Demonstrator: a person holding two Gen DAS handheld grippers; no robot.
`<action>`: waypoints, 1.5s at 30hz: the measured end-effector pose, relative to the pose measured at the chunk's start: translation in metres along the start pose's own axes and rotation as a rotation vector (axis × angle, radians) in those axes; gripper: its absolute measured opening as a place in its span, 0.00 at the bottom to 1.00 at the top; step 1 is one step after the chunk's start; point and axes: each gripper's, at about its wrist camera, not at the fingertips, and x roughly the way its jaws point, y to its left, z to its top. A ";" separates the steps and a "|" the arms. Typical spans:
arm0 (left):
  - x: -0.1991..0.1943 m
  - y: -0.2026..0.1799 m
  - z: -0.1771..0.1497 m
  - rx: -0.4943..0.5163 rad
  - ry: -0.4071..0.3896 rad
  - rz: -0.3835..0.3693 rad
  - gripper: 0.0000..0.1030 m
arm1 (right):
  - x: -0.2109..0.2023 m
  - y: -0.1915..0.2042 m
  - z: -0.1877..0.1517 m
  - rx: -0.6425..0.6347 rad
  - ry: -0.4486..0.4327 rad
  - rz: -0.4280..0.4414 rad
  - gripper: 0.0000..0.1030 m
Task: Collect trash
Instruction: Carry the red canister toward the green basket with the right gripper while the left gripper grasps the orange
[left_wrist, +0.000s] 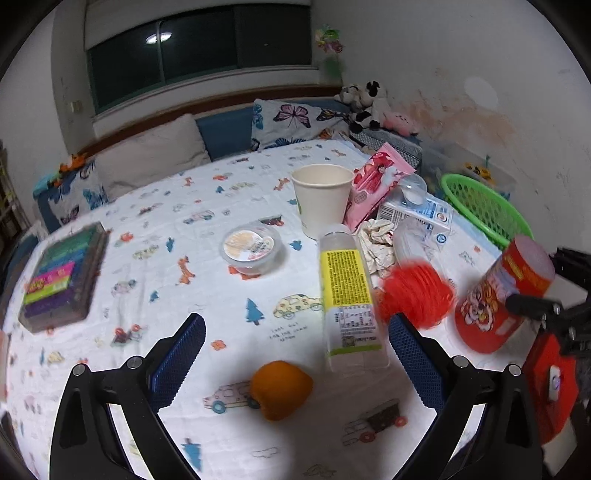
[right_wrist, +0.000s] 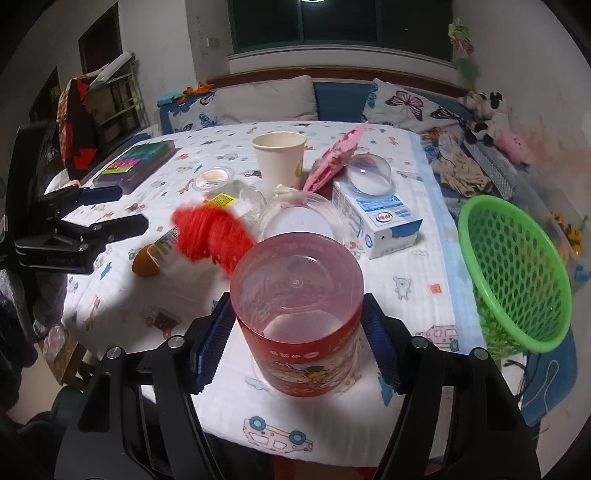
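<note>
Right gripper (right_wrist: 299, 332) clamps red printed canister (right_wrist: 299, 317), clear-walled, seemingly empty; left gripper (left_wrist: 295, 354) wide, holding nothing.

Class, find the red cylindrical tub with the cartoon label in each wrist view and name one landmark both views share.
Left wrist view: the red cylindrical tub is at the right edge, tilted, gripped from the right.
Right wrist view: low centre, open mouth facing the camera, between the blue pads.
Shared landmark: the green mesh basket.

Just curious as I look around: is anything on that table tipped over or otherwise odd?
Yes. The clear bottle with the yellow label lies flat on its side on the tablecloth beside the orange fruit. The red canister is off the cloth, tilted between the right tool's fingers.
</note>
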 end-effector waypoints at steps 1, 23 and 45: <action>-0.003 0.003 -0.001 0.005 -0.007 -0.005 0.94 | 0.000 -0.001 0.000 0.005 -0.005 0.006 0.63; 0.041 0.028 -0.046 -0.004 0.178 -0.156 0.52 | -0.018 -0.029 0.015 0.118 -0.035 0.090 0.63; -0.016 0.001 0.042 0.063 0.038 -0.257 0.24 | -0.073 -0.076 0.039 0.154 -0.145 -0.020 0.63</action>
